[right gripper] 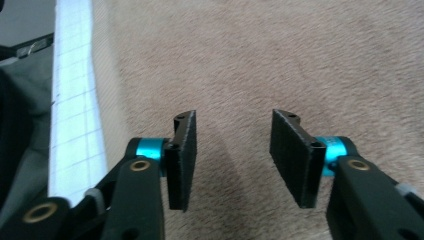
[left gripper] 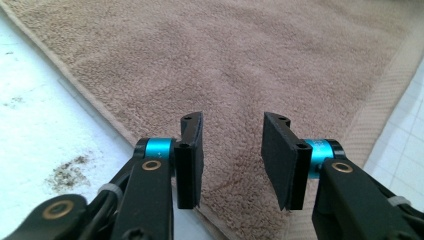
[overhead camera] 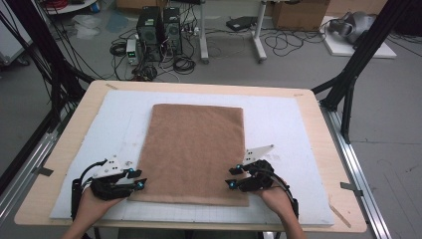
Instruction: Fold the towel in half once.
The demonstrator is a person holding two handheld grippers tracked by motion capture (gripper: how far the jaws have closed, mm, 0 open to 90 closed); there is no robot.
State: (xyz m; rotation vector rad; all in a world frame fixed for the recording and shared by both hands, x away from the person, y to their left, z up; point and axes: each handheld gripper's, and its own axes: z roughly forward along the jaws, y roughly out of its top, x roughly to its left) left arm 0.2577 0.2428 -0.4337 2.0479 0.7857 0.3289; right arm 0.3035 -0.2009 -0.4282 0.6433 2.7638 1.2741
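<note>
Jaws of left gripper and right gripper released over brown towel; pinch both near corners evenly before lifting.

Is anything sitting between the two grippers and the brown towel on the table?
Nothing visible does. The brown terry towel lies flat on the white grid mat, its surface bare. The left gripper is at its near left corner and the right gripper at its near right corner, jaws open directly over the cloth.
</note>
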